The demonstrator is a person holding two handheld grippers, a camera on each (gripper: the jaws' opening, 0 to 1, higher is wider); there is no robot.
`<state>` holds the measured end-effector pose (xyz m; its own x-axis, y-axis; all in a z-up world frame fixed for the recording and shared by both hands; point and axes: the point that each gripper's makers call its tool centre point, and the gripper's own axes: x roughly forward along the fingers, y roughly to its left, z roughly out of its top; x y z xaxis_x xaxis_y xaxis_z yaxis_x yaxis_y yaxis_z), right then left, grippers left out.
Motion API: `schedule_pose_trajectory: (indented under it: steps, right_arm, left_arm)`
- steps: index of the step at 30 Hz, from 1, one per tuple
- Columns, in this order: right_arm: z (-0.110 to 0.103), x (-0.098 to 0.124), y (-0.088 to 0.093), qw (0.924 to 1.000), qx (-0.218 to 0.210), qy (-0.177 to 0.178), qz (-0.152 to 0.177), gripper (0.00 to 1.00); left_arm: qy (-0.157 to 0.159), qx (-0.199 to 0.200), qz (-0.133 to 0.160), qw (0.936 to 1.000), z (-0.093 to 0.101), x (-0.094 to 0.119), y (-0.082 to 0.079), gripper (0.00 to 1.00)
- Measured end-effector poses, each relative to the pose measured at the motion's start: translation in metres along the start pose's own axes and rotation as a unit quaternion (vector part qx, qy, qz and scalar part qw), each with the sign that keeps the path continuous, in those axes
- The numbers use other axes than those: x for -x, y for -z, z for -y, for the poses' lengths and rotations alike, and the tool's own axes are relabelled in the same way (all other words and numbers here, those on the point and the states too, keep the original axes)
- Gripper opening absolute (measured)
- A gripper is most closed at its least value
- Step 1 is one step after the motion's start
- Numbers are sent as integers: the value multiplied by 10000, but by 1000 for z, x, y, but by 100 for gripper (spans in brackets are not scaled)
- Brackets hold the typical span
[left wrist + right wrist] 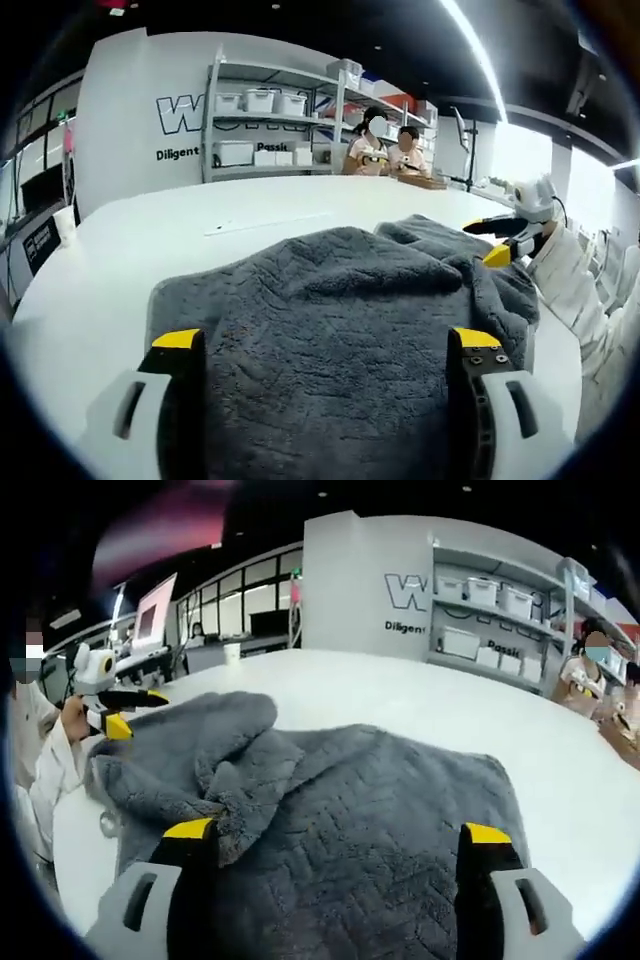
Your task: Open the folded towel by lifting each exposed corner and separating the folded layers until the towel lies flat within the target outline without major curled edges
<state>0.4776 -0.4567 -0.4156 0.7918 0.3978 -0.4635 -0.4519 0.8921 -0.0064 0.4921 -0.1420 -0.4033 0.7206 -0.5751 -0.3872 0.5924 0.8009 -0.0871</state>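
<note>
A dark grey towel lies rumpled on the white table, with a raised fold along its far right side. My left gripper hovers open over the towel's near edge, and nothing sits between its yellow-tipped fingers. The right gripper shows at the towel's far right corner, held by a white-sleeved arm. In the right gripper view the towel spreads below my open right gripper. A bunched fold rises at its left. The left gripper stands beside that fold.
Bare white table surrounds the towel. A paper cup stands near the table's left edge. Shelves with white bins line the back wall. Two people sit at the table's far end. A faint line marks the tabletop.
</note>
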Motion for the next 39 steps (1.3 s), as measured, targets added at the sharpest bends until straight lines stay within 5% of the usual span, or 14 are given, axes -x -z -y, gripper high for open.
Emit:
schedule_pose_trajectory:
  steps: [10, 22, 30, 39]
  right_arm:
    - [-6, -1, -6, 9998, -14, -163, 120, 99]
    - [-17, 11, -24, 9973, -121, -429, 581, 99]
    - [-19, 11, -24, 9972, -104, -474, 576, 99]
    - [-24, 8, -27, 9968, -49, -516, 611, 99]
  left_arm:
    - [-484, -13, 109, 9988, -23, 7, -9, 98]
    - [-1199, 133, 152, 9926, -64, 29, -46, 93]
    - [-1421, 110, -154, 9897, -93, 12, -48, 90]
    - [-1804, -66, -99, 9835, -124, -17, -47, 77]
